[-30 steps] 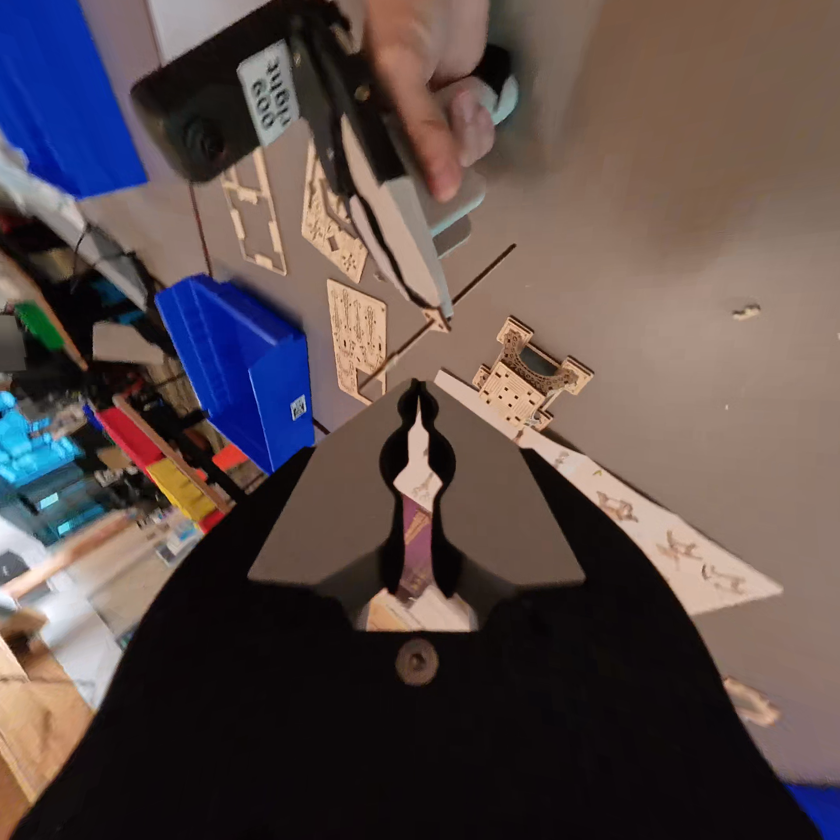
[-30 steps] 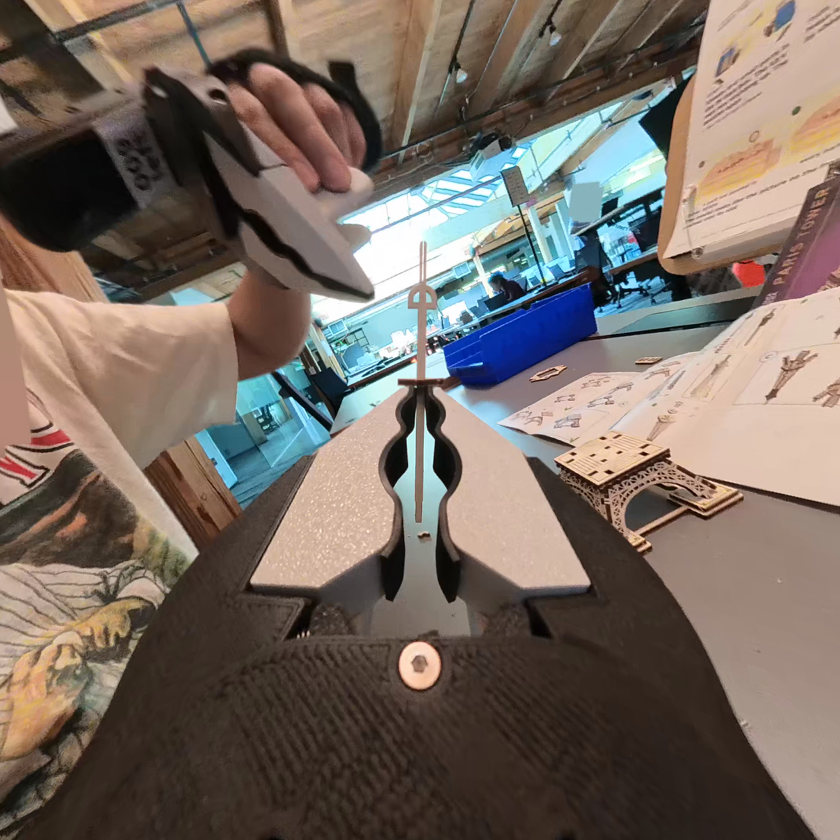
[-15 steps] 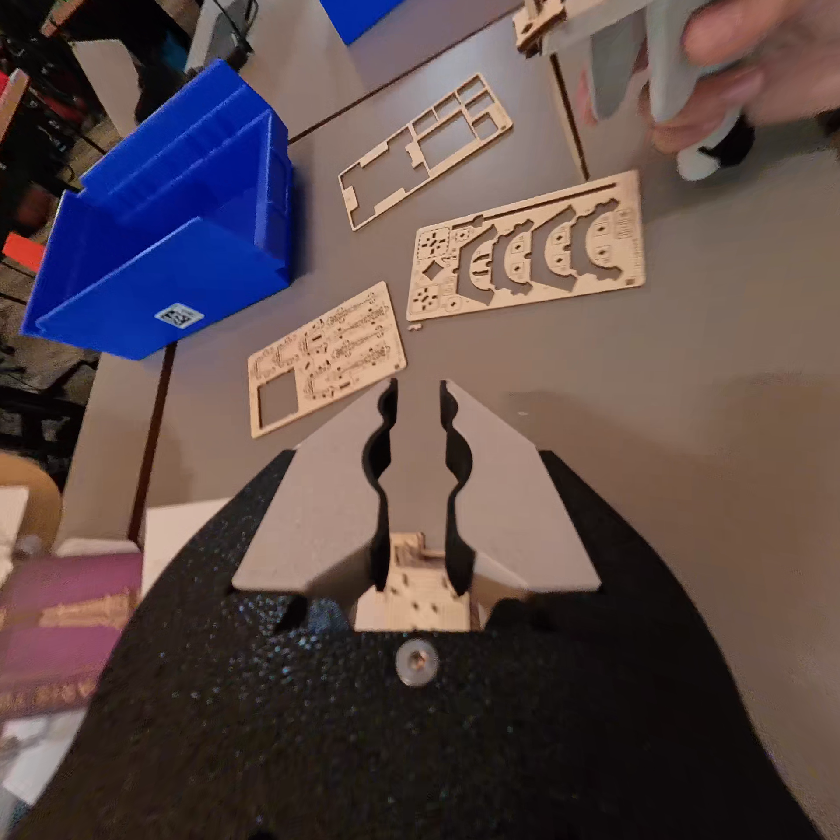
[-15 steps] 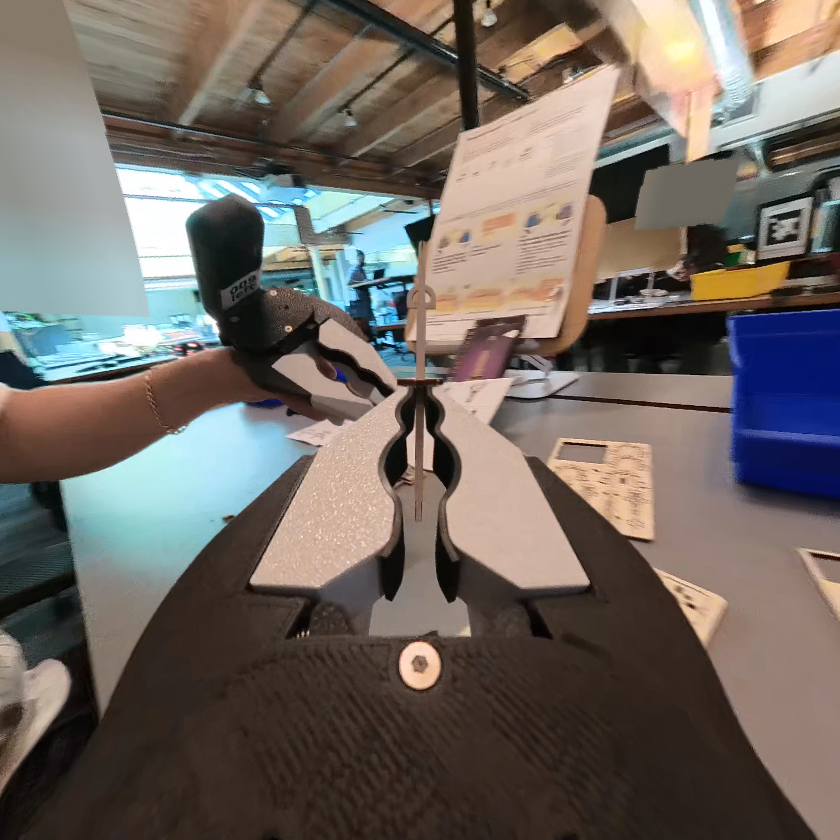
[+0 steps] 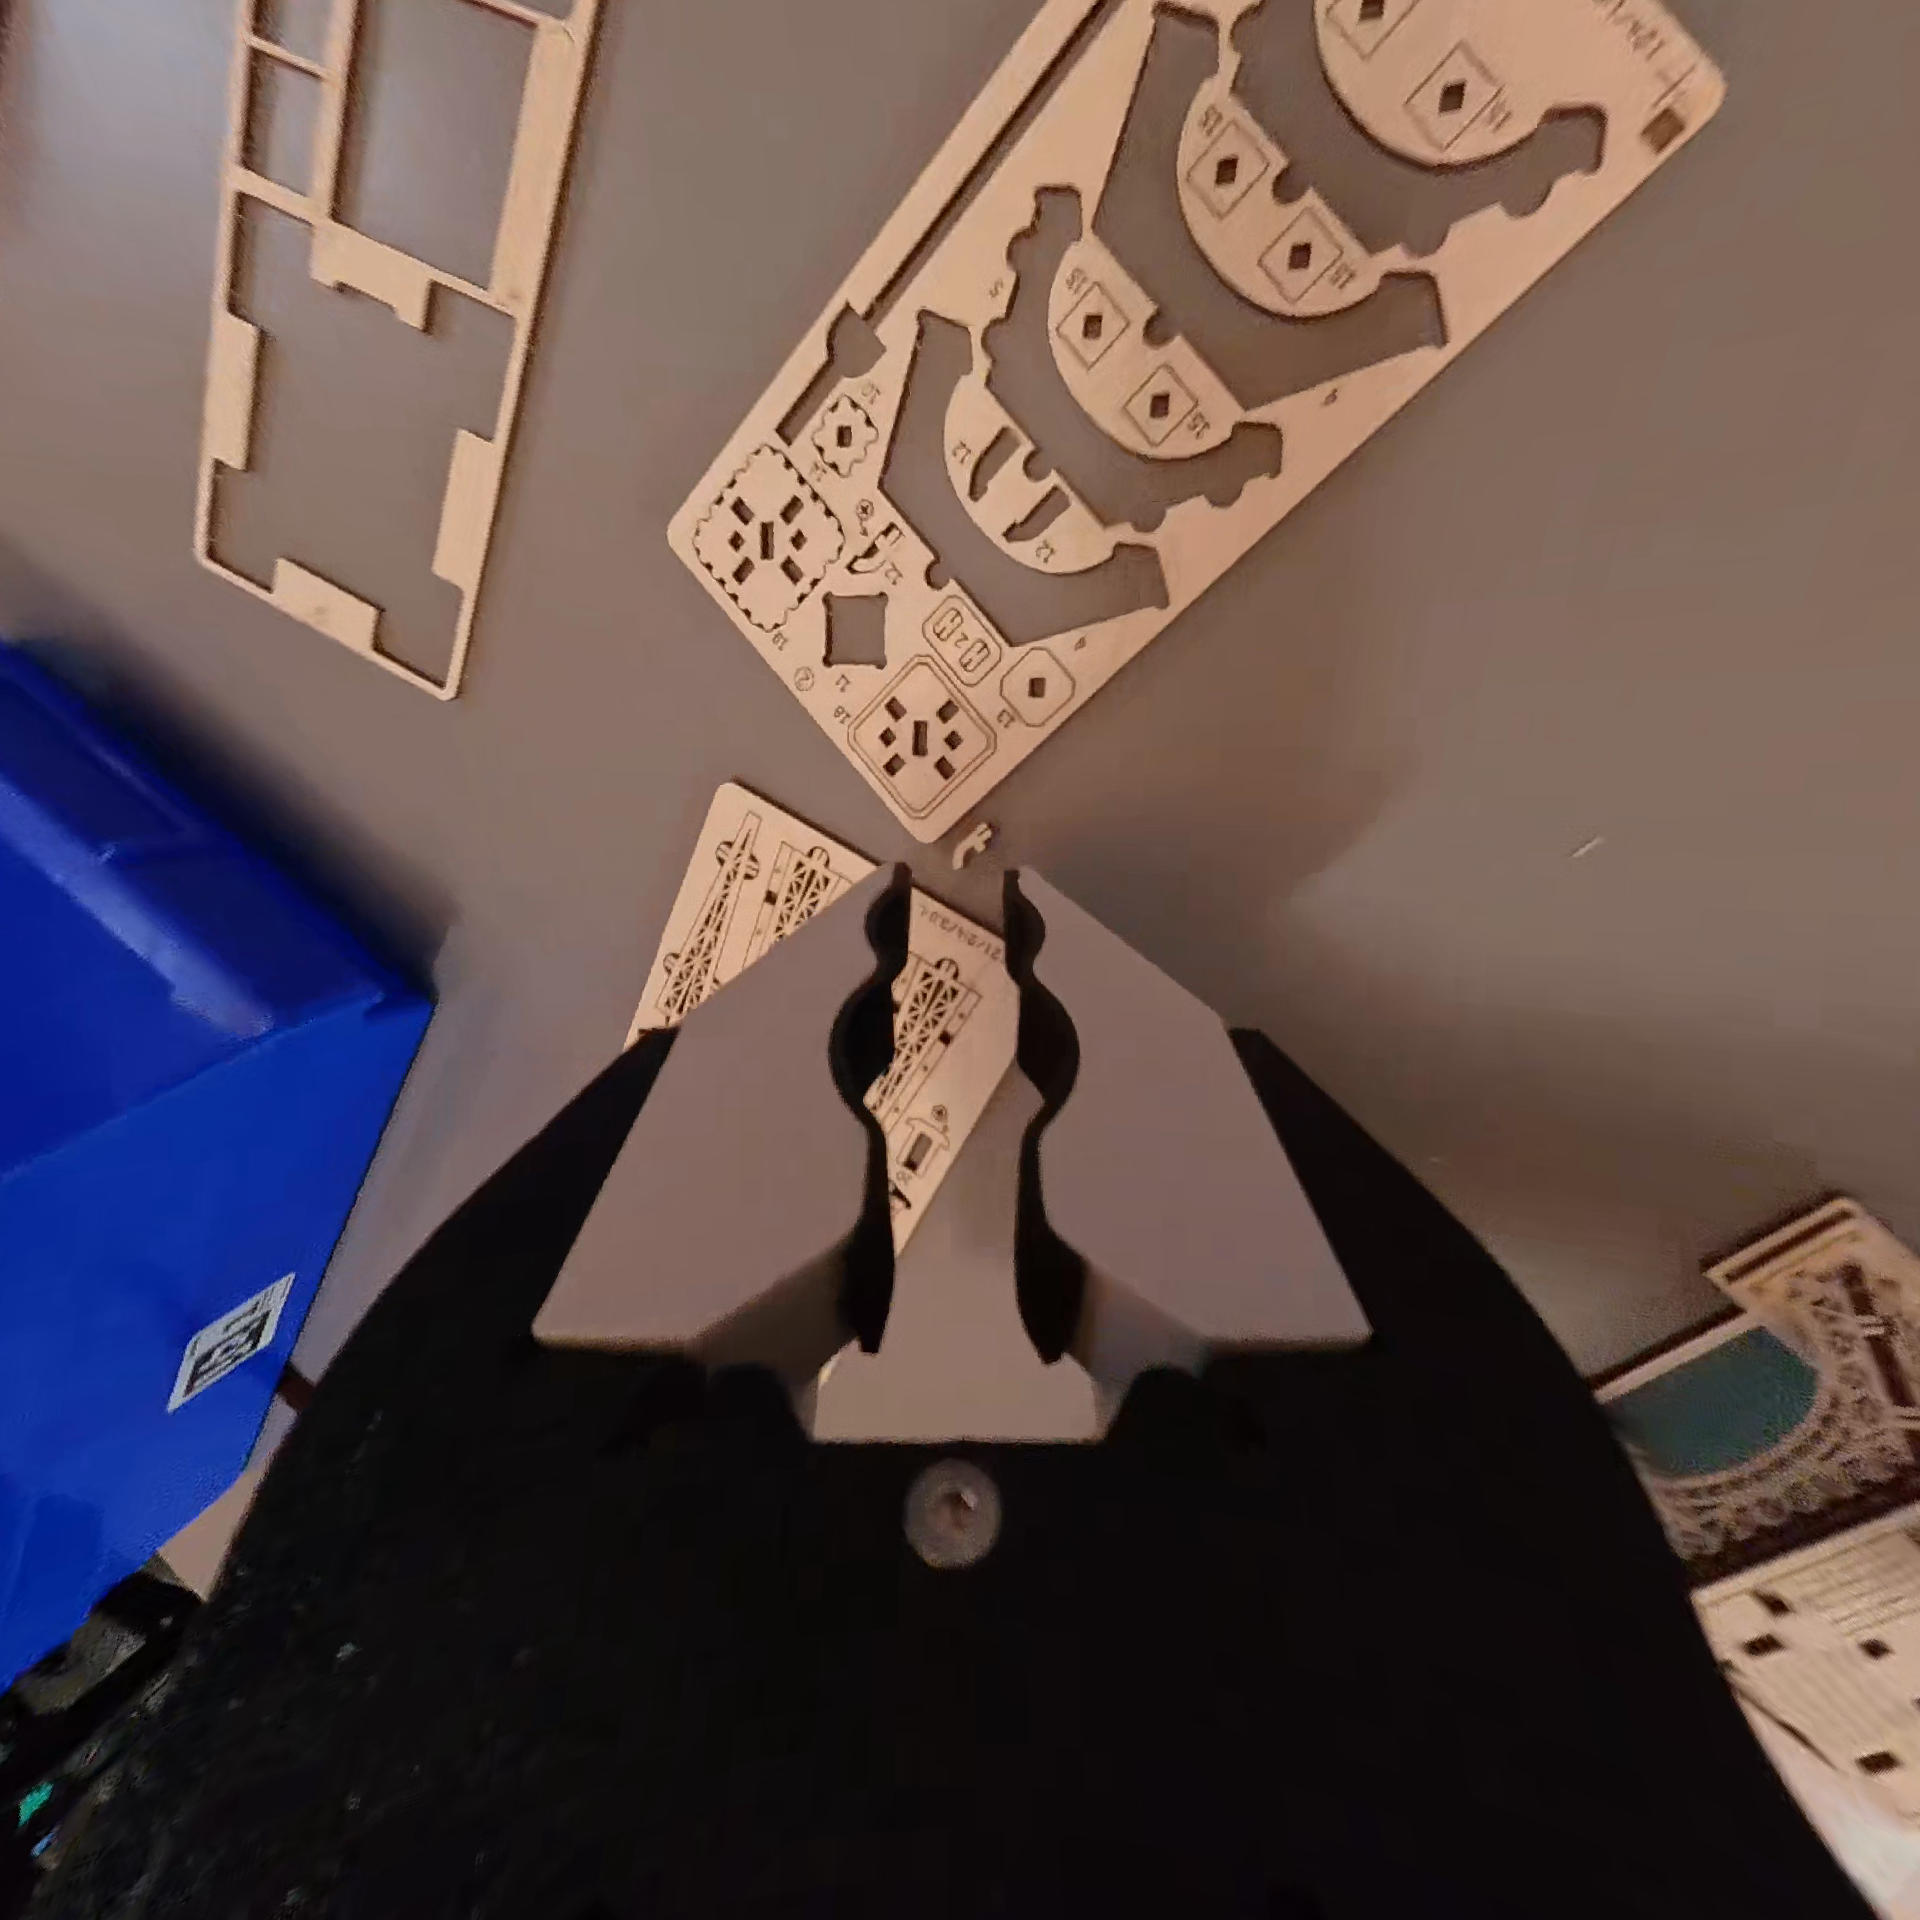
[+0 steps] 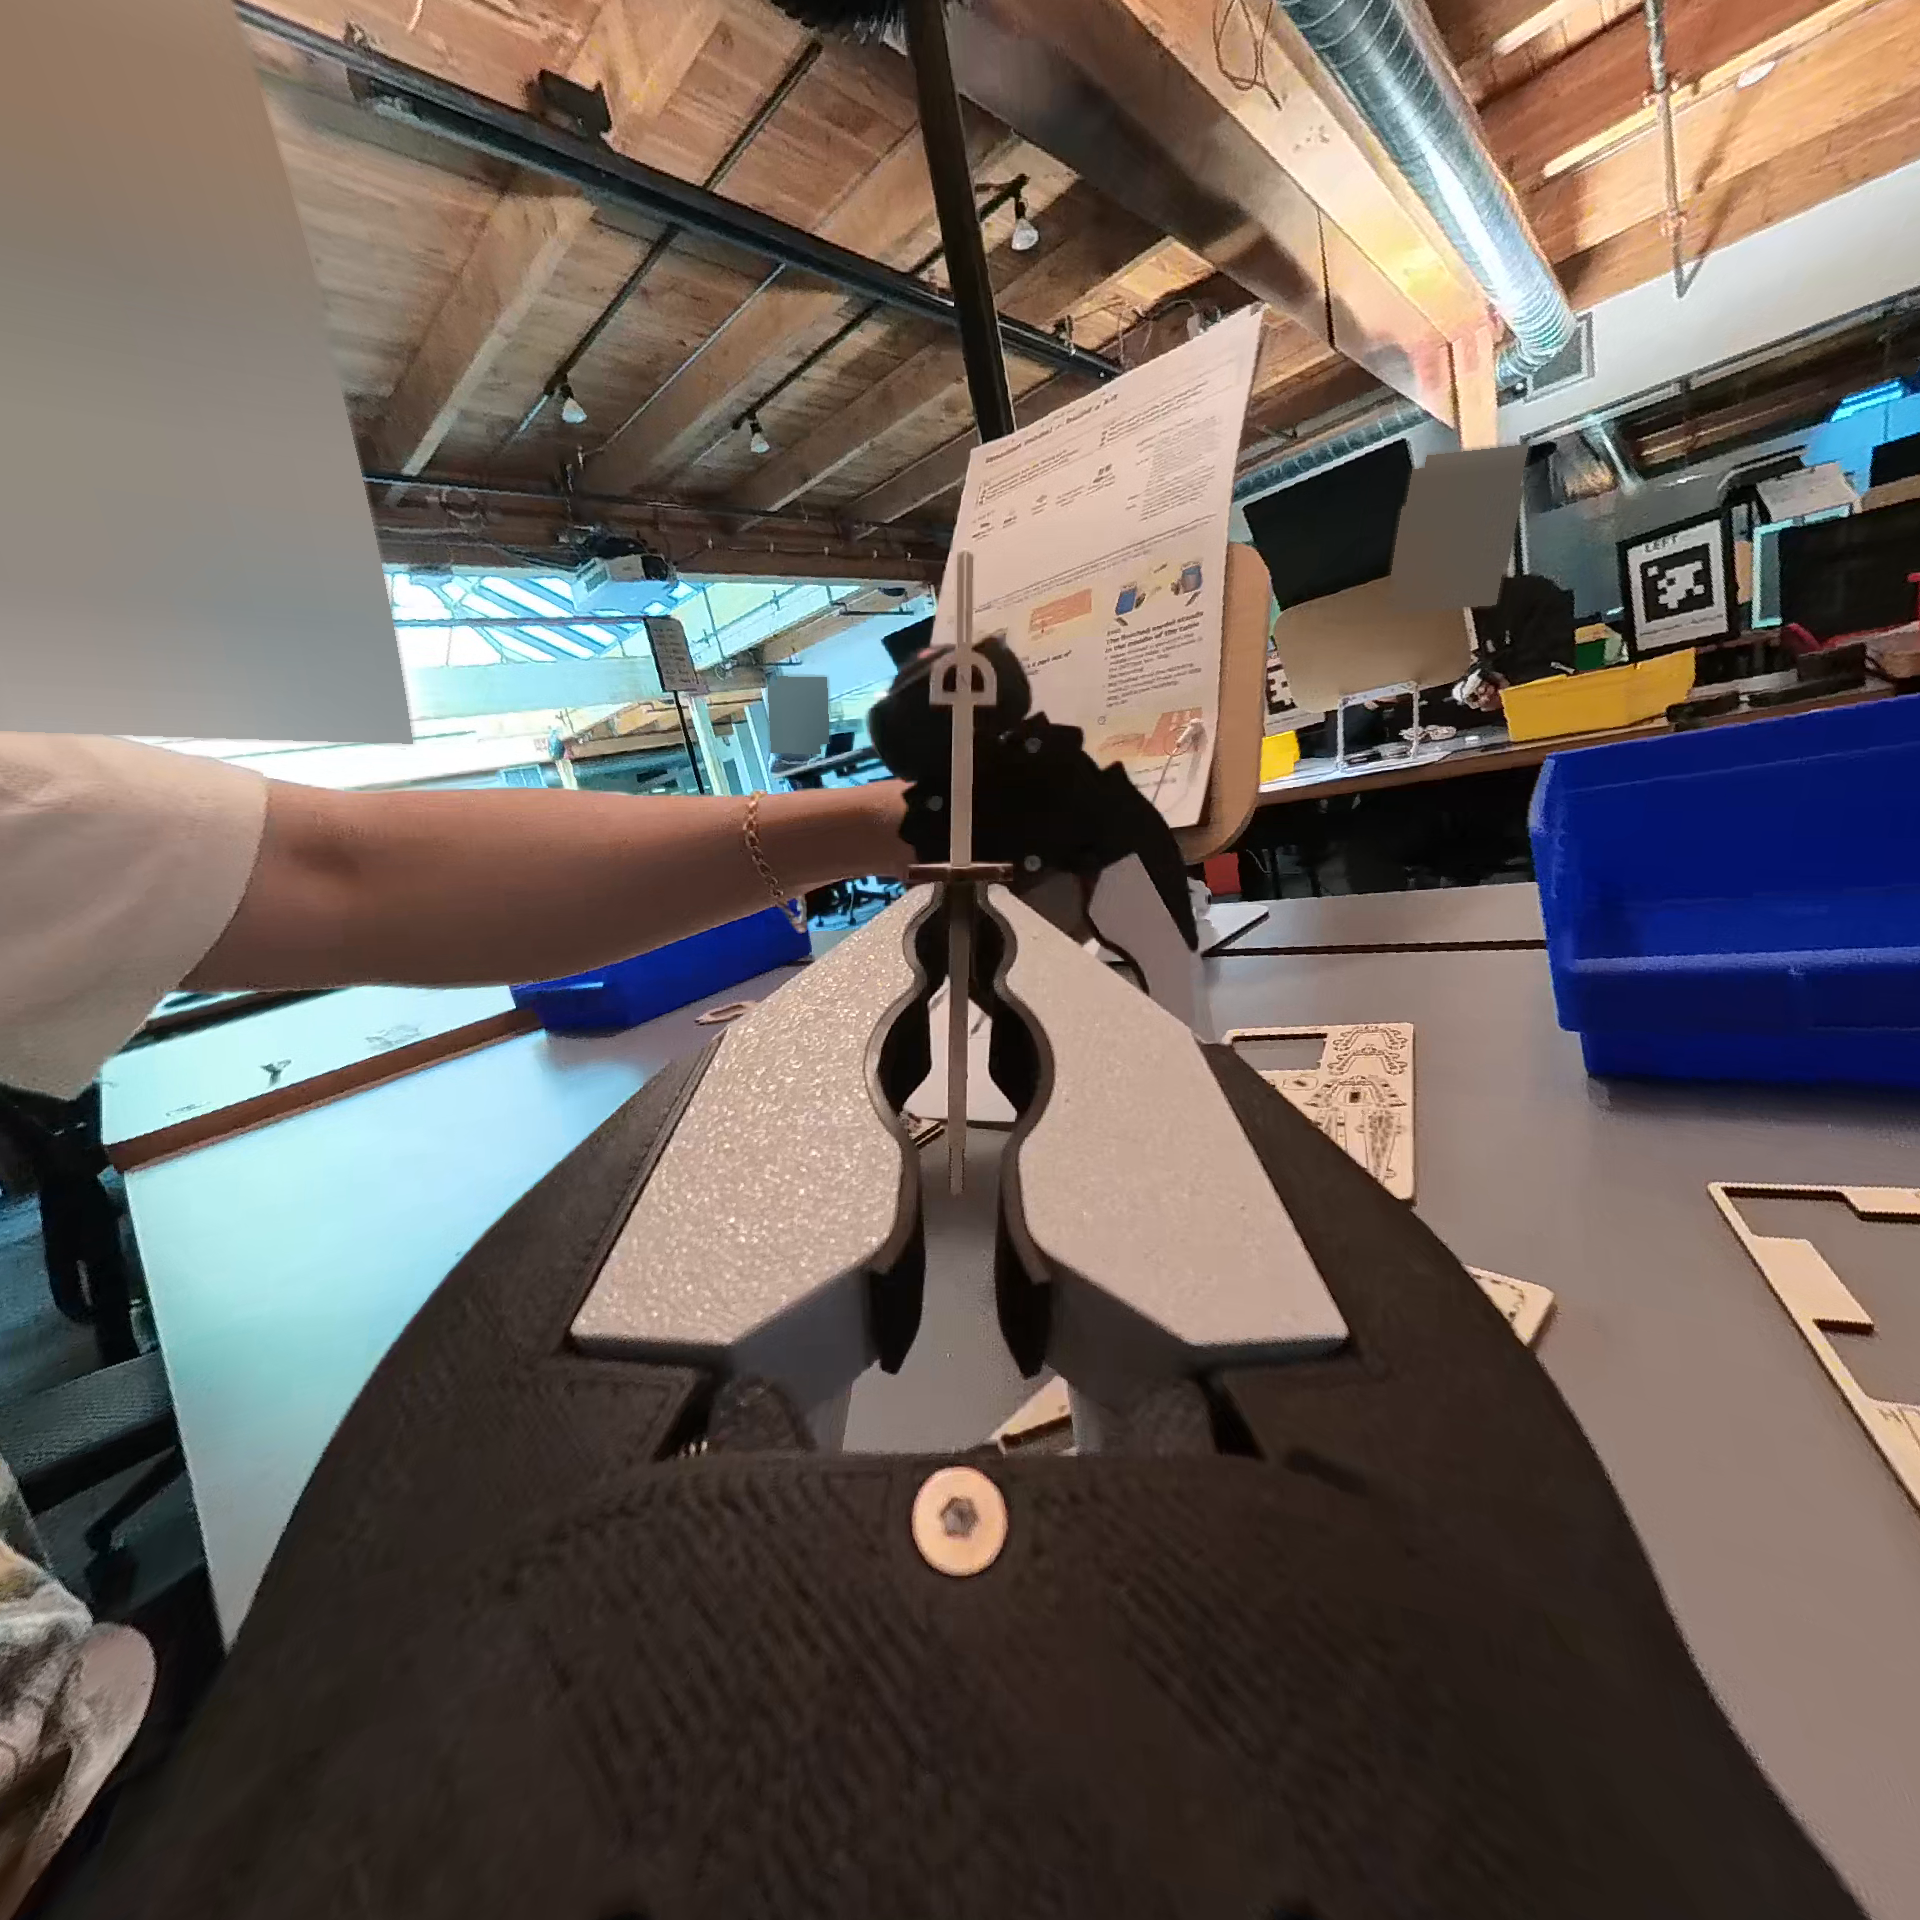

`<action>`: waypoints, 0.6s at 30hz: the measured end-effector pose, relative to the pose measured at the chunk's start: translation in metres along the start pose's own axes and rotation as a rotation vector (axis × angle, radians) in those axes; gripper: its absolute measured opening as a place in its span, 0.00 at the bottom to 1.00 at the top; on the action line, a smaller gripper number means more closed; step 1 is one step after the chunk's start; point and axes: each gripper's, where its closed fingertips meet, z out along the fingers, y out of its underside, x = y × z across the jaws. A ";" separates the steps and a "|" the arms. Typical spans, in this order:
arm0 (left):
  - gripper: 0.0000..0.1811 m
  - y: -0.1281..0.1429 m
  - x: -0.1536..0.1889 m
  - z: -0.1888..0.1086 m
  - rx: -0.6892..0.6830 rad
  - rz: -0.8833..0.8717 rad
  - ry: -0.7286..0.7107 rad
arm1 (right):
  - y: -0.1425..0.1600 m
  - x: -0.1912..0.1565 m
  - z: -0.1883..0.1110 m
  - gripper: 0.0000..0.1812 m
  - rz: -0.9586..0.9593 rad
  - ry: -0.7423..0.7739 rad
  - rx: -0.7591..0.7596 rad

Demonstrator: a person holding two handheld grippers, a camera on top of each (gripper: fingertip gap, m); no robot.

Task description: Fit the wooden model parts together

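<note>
The left gripper (image 5: 954,883) is held pointing downward, jaws parted and empty. The right gripper (image 6: 958,904) is held level, jaws nearly closed.

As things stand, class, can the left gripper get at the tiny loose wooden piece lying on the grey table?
Probably yes: left gripper is open and empty, and the tiny loose wooden piece lies just past its fingertips, uncovered.

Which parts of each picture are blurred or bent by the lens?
Left wrist view: the blue bin and empty wooden frame at the left edge are smeared; the middle sheet is sharp. Right wrist view: mostly sharp, ceiling beams bow outward.
</note>
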 end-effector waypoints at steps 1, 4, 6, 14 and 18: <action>0.08 0.002 -0.002 0.004 -0.012 0.007 0.013 | 0.000 0.002 -0.001 0.00 0.006 0.006 0.004; 0.05 0.005 -0.004 0.012 -0.033 0.037 0.053 | -0.002 0.007 -0.001 0.00 0.037 0.001 0.020; 0.06 0.006 -0.005 0.016 -0.035 0.043 0.072 | -0.003 0.009 0.000 0.00 0.043 0.001 0.029; 0.00 0.006 0.003 0.023 -0.041 0.061 0.153 | 0.000 0.014 0.001 0.00 0.044 0.025 0.012; 0.00 0.008 0.005 0.022 -0.106 -0.072 0.139 | 0.006 0.019 0.003 0.00 0.044 0.056 -0.012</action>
